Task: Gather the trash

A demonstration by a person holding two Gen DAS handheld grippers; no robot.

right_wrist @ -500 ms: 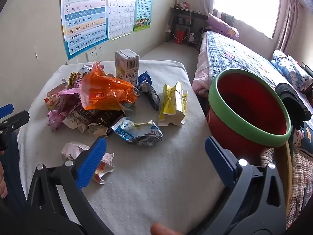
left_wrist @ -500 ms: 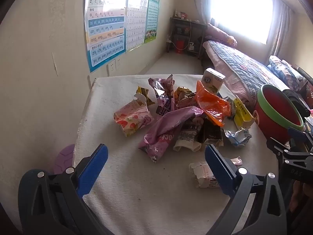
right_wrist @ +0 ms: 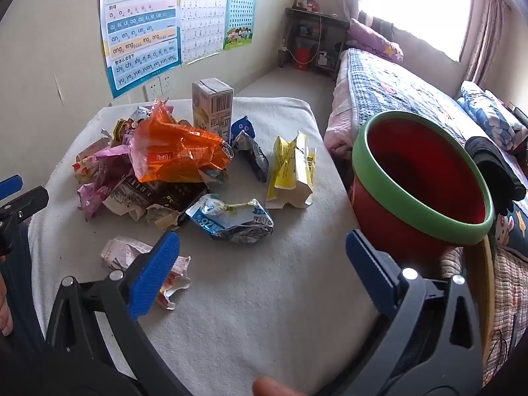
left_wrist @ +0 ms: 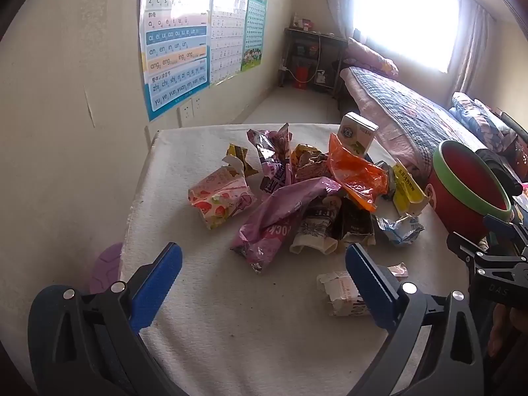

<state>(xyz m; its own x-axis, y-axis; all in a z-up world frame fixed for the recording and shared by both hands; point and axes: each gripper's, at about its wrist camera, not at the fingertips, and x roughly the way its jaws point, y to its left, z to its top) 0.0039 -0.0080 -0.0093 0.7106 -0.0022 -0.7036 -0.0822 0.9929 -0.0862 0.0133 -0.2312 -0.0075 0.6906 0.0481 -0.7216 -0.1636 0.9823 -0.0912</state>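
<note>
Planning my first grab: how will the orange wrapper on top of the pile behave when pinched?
The orange wrapper is crinkled thin film, so probably floppy and very light. Its glossy surface may slip between pads. It rests on other wrappers, so lifting it could drag them along.

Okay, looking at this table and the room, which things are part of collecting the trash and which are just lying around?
Part of the job:
- orange wrapper
- purple wrapper
- yellow carton
- blue-and-white packet
- upright milk carton
- red bin with green rim

Just lying about:
- wall posters
- bed quilt
- shelf
</note>
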